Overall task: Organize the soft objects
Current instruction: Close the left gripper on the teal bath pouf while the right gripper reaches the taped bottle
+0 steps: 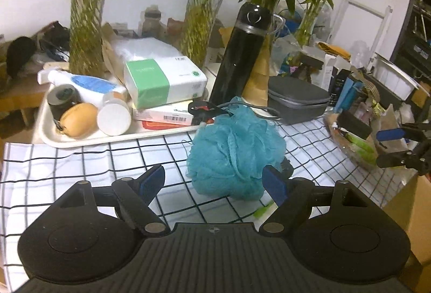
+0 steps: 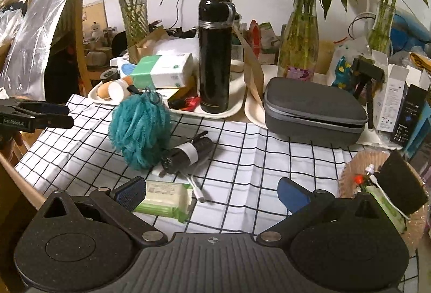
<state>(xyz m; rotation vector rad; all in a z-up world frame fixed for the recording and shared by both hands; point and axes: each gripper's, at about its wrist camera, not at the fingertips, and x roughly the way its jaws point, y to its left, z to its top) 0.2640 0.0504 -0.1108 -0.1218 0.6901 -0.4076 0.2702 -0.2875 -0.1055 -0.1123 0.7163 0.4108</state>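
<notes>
The blue bath puff (image 1: 235, 150) sits on the checked cloth (image 1: 80, 166), near the middle of the table, and it looks like the soft thing to pick up first. The left gripper (image 1: 212, 182) is right in front of it with its two blue pads (image 1: 274, 184) spread wide, one pad just beside the puff at about 4 o'clock from it and the other well off at 8 o'clock. The jaws are wide because the puff is big and fluffy, so they need room to go around it before they squeeze. Nothing is held yet. From the right wrist view, a black rolled bundle with a white band (image 2: 188, 154) lies touching the puff at its 4 o'clock, with a white cable (image 2: 196, 188) trailing toward the camera, so a grab could drag it along. A green and white wipes pack (image 2: 164, 197) lies at 6 o'clock from the puff, just beside the right gripper's (image 2: 212, 194) near pad. The right gripper is spread wide too and holds nothing; it seems to be waiting. At 12 o'clock from the puff stands a tall black flask (image 2: 214, 56) on a white tray (image 2: 215, 114) full of boxes. A grey zip case (image 2: 315, 110) sits at 2 o'clock, and a basket (image 2: 350, 174) with small things is at 3 o'clock, maybe where soft things go.
</notes>
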